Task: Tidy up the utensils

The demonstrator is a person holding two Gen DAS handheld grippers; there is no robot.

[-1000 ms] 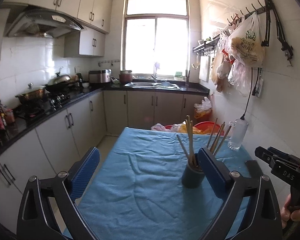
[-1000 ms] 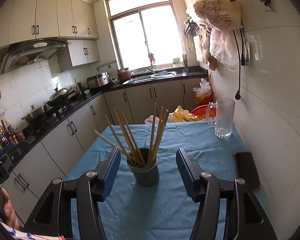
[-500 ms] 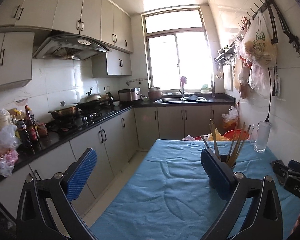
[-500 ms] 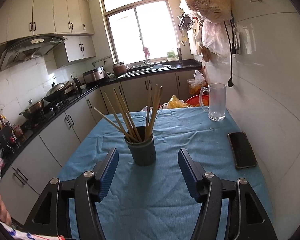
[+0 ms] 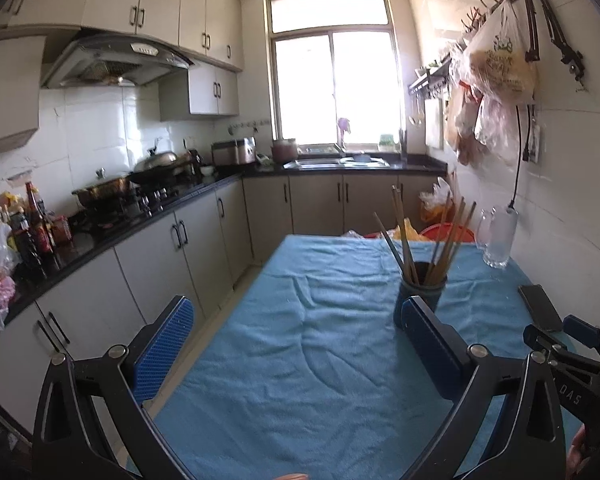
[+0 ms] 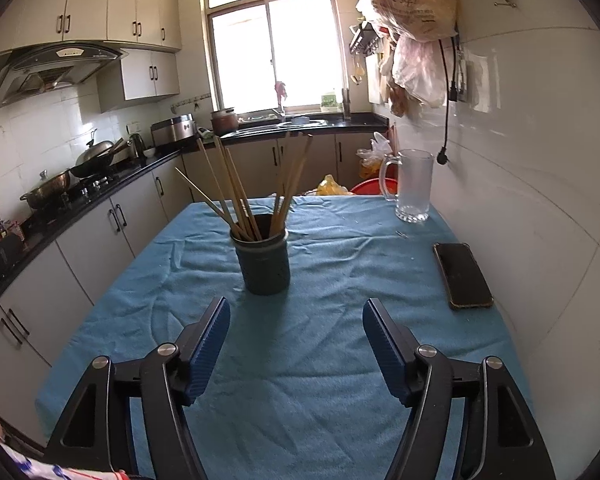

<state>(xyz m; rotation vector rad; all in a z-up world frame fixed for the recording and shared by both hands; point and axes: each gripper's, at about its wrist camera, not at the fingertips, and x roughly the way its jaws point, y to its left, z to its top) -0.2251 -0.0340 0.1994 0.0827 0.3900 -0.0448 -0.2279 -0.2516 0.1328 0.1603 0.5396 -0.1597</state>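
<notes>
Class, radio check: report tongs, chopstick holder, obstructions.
Both tongs open, empty; right tongs just widened, left tongs short of holder. Chopstick holder upright on cloth, chopsticks inside. Phone, glass mug off right.

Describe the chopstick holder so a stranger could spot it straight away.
Find the table under the blue cloth that runs toward the window. Near its middle stands a dark round cup, upright, with wooden chopsticks fanning out of its top. The clear glass mug and the black phone, both by the wall, hold nothing; only the cup has sticks in it.
</notes>
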